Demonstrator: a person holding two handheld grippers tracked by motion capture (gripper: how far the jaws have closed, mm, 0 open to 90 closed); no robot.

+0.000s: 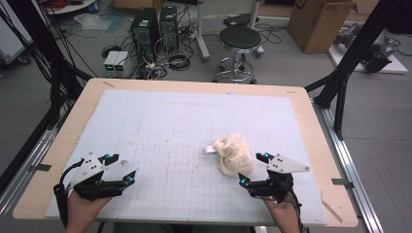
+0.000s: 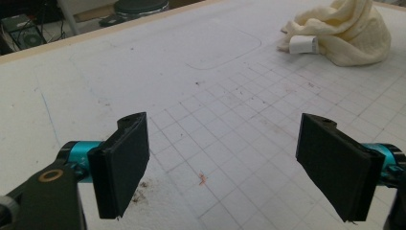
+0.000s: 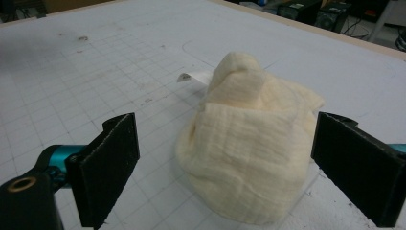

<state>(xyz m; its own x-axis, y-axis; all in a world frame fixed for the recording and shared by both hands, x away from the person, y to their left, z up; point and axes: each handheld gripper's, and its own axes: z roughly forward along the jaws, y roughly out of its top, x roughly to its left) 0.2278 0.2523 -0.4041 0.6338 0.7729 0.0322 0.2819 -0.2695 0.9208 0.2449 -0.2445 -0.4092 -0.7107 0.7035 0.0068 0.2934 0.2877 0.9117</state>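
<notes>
A crumpled cream cloth (image 1: 234, 154) with a white label (image 1: 210, 149) lies in a heap on the white gridded mat, right of centre. My right gripper (image 1: 253, 170) stands open just in front of it, near the table's front edge. In the right gripper view the cloth (image 3: 249, 139) sits between and just beyond the wide-apart jaws. My left gripper (image 1: 122, 169) is open at the front left, with bare mat between its jaws. In the left gripper view the cloth (image 2: 344, 33) lies far off at the upper right, label (image 2: 303, 44) facing this way.
The white mat (image 1: 165, 121) covers a wooden table (image 1: 77, 111). Beyond the far edge stand a black stool (image 1: 239, 41), computer towers (image 1: 145, 26), cables and a cardboard box (image 1: 320, 22). Black frame legs (image 1: 342, 73) rise at both sides.
</notes>
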